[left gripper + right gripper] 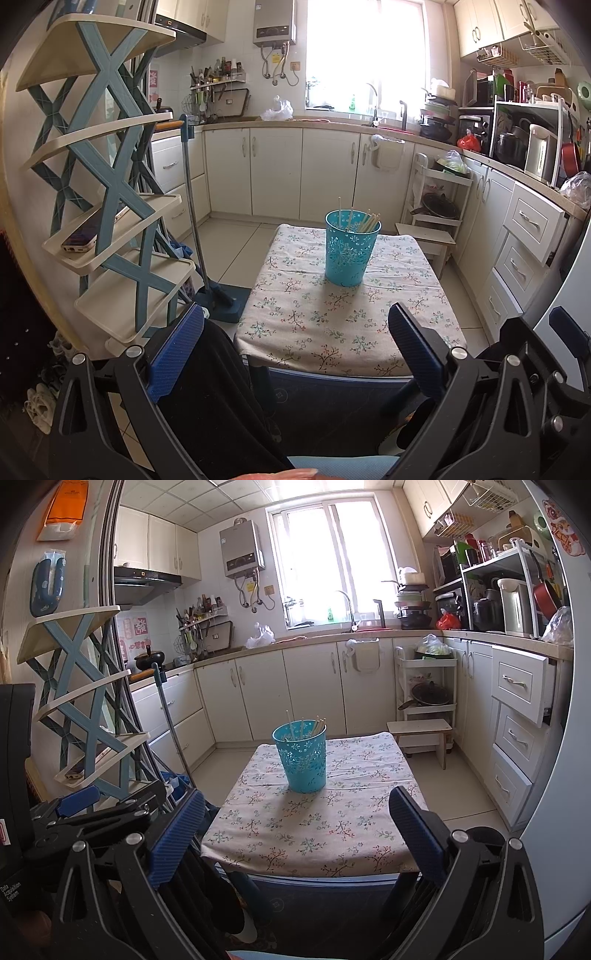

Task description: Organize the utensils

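Note:
A turquoise perforated holder (351, 251) stands upright near the far end of a small table with a floral cloth (295, 321). Several pale chopsticks (369, 221) stick up out of it. It also shows in the right wrist view (303, 758), with the chopsticks (318, 725) inside, on the same cloth (314, 834). My left gripper (295, 350) is open and empty, held back at the table's near edge. My right gripper (297, 834) is open and empty too, also at the near edge. No loose utensils lie on the cloth.
A blue-and-cream shelf rack (107, 192) stands left with a phone (83, 236) on it. A mop (199, 229) leans beside the table. White cabinets (277, 173) line the back and right. A small wooden stool (421, 734) and a trolley (426, 686) stand beyond the table.

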